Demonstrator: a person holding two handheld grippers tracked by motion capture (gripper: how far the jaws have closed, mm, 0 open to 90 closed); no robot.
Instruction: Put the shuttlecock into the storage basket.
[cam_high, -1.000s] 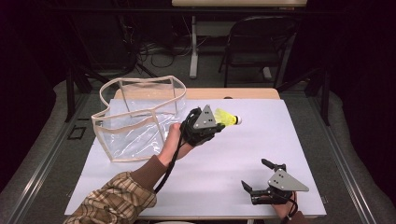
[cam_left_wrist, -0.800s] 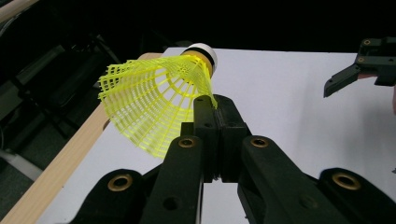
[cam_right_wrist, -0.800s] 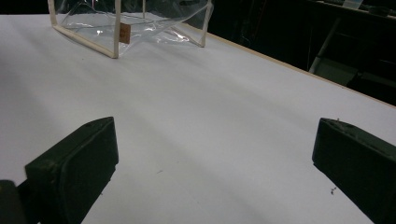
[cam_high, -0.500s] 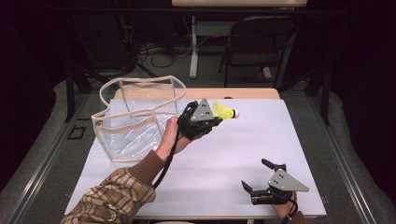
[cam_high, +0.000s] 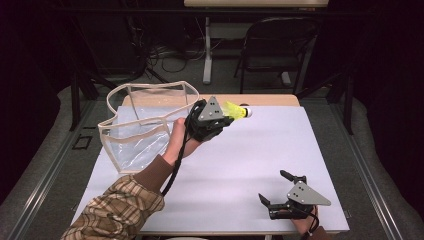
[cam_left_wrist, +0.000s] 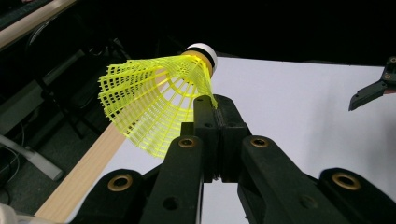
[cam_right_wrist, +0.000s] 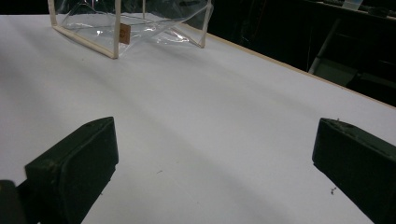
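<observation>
A yellow shuttlecock (cam_high: 236, 110) hangs in the air over the far part of the white table (cam_high: 300, 150), just right of the clear bag (cam_high: 145, 125). Its mesh skirt is pinched at the edge between the jaws of the left gripper (cam_high: 227, 116), which are pressed tight together on it; the white cork tip points right and away. In the left gripper view the skirt (cam_left_wrist: 154, 102) fans out to the left of the closed jaws, cork uppermost. The left hand (cam_high: 180, 140) reaches forward and up from a plaid sleeve (cam_high: 120, 210), wrist raised off the table, gripper aimed to the right. At the near right corner, the right gripper (cam_high: 277, 192) lies low on the table, its jaws spread wide with nothing between them.
</observation>
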